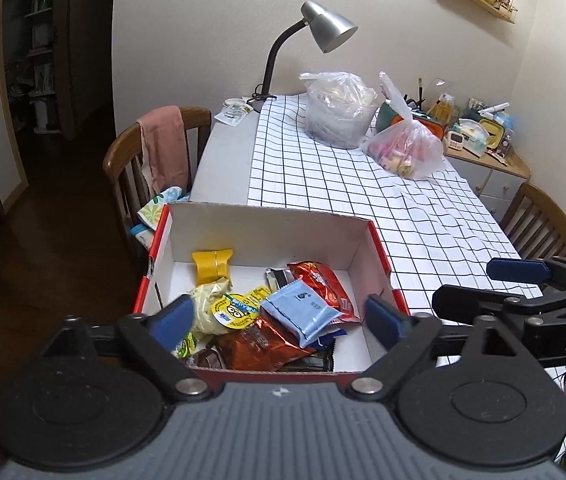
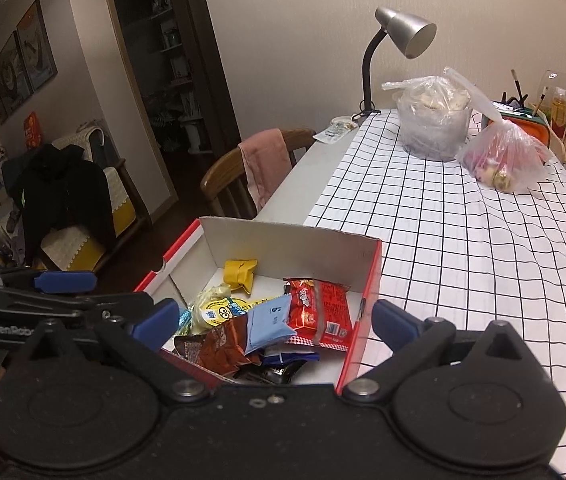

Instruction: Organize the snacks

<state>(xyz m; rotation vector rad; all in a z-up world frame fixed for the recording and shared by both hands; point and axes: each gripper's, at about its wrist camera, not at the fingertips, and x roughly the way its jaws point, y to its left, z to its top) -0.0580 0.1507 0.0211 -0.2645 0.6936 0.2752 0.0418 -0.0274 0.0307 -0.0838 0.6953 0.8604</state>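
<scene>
Dining room, dim to the left; worktop under a checked cloth (image 1: pixel 363 184). At its near left end sits a red-edged box (image 1: pixel 379 248), open-topped, holding the snacks: a blue packet (image 1: pixel 303 312) lying on top near the middle, red packet (image 1: pixel 323 280) just right of it, yellow packet (image 1: pixel 213 266) against the far wall, minion packet (image 1: pixel 235 310) to the left, brown packet (image 1: pixel 259 344) nearest.

Left tool (image 1: pixel 279 320) hangs above the near edge of the box, jaws spread wide, nothing between the pads. Right tool (image 2: pixel 275 320) stands beside it to the right, likewise released and empty. Both point down and forward into the box; the packets lie directly ahead and below each. The blue packet's long axis runs on a diagonal, near right to far left.

Judgement: all visible snacks are already in the box; neither tool is markedly nearer.

Further off: a lamp (image 1: pixel 323 28) and two plastic bags (image 1: pixel 339 112), well apart from the box.
</scene>
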